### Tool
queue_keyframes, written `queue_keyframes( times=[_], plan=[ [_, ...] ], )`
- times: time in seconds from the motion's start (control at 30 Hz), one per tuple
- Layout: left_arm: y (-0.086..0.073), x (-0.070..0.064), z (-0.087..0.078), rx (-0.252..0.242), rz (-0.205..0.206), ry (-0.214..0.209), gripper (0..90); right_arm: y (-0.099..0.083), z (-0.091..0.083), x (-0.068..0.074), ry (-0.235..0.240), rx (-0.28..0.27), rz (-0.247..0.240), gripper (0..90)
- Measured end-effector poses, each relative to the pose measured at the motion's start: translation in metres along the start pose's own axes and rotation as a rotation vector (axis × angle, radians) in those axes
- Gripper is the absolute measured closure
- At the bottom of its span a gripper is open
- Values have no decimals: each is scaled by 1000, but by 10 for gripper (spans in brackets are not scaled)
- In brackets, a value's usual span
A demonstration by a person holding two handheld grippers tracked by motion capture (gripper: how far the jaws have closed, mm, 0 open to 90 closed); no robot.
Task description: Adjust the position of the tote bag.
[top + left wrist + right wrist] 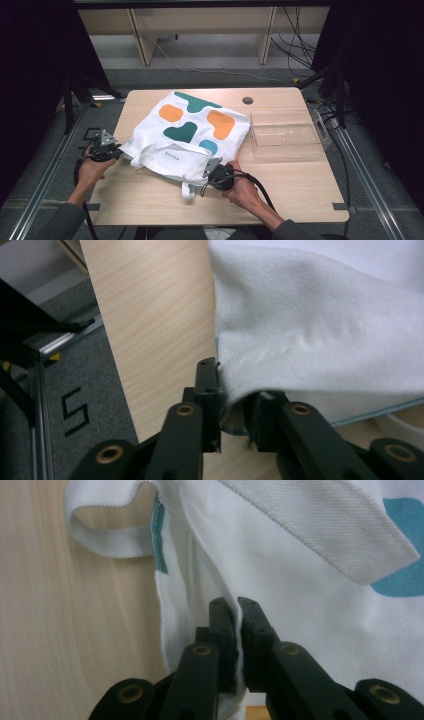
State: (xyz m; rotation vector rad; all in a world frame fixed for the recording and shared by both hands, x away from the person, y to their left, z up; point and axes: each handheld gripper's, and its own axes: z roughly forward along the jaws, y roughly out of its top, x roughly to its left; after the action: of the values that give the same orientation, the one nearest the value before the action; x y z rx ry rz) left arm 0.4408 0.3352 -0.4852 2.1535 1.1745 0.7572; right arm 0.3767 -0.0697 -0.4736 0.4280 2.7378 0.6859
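We're clamping the bag hem with both the left gripper and right gripper, keeping tension even to avoid slipping.

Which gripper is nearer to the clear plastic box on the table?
Right. The right gripper grips the tote bag at its near edge, a short way left of the clear plastic box. The left gripper holds the bag's far-left corner.
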Motion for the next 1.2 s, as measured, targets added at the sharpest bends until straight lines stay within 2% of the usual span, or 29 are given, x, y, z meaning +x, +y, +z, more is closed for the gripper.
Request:
queue_keyframes(
  times=[0.07,0.1,0.13,0.17,0.2,0.23,0.27,0.3,0.33,0.37,0.4,0.43,0.47,0.5,0.53,0.57,0.6,0.63,0.67,0.7,0.73,0.8,0.9,0.93,0.97,1.0,1.1,1.13,1.2],
  plan=[
    [1,-5,-15,-8,23,-3,840,0,-1,-2,-10,-5,-11,857],
    [1,-5,-15,-8,23,-3,840,-1,-1,-3,-13,-1,-9,857],
    [0,-16,-28,2,46,3,840,-2,-3,-2,-15,6,7,857],
    [-2,-20,-33,8,65,12,841,-4,-4,-4,-20,4,12,857],
    [-2,-20,-33,8,65,12,841,-4,-4,-4,-20,4,12,857],
    [-8,-35,-48,29,70,-7,840,-8,-9,-7,-30,4,17,857],
    [-8,-35,-48,29,70,-7,840,-10,-12,-9,-34,1,6,857],
    [-15,-47,-60,46,82,-18,837,-14,-15,-11,-39,2,6,857],
    [-15,-47,-60,46,82,-18,835,-14,-15,-11,-39,2,6,857],
    [-17,-55,-66,44,83,-28,831,-23,-24,-14,-48,2,38,857],
    [-21,-70,-78,59,107,-55,826,-28,-28,-18,-61,-4,28,857],
    [-21,-70,-78,59,107,-55,818,-28,-28,-18,-61,-4,28,857],
    [-23,-76,-82,69,112,-63,807,-39,-36,-24,-52,-21,35,856],
    [-25,-85,-82,81,109,-82,786,-45,-38,-26,-58,-33,62,854],
    [-25,-85,-82,81,109,-82,751,-45,-38,-26,-58,-33,62,854],
    [-25,-89,-81,99,134,-80,751,-49,-40,-27,-69,-37,87,850],
    [-24,-94,-73,114,156,-72,629,-56,-41,-31,-69,-36,91,839],
    [-22,-94,-71,126,160,-68,582,-57,-40,-33,-72,-43,68,832],
    [-21,-93,-68,143,158,-61,521,-58,-40,-31,-70,-35,93,818],
    [-21,-93,-68,143,158,-61,462,-57,-39,-31,-71,-27,89,809],
    [-20,-91,-60,137,128,-30,446,-56,-37,-32,-73,-24,71,798],
    [-18,-89,-57,151,147,-44,434,-55,-35,-33,-66,-12,74,764],
    [-17,-84,-47,144,135,-75,410,-56,-31,-31,-66,-4,105,733],
    [-17,-84,-47,144,135,-75,418,-55,-29,-31,-55,-1,105,724],
    [-16,-81,-45,132,107,-90,418,-55,-29,-31,-55,-1,105,724],
    [-13,-78,-41,115,109,-98,479,-54,-25,-32,-59,5,101,711],
    [-12,-77,-38,106,110,-113,653,-53,-22,-31,-70,10,100,699],
    [-10,-75,-40,107,133,-112,747,-53,-18,-30,-55,26,113,693],
    [-8,-76,-45,129,162,-107,805,-52,-17,-30,-60,34,94,694]
  ],
)
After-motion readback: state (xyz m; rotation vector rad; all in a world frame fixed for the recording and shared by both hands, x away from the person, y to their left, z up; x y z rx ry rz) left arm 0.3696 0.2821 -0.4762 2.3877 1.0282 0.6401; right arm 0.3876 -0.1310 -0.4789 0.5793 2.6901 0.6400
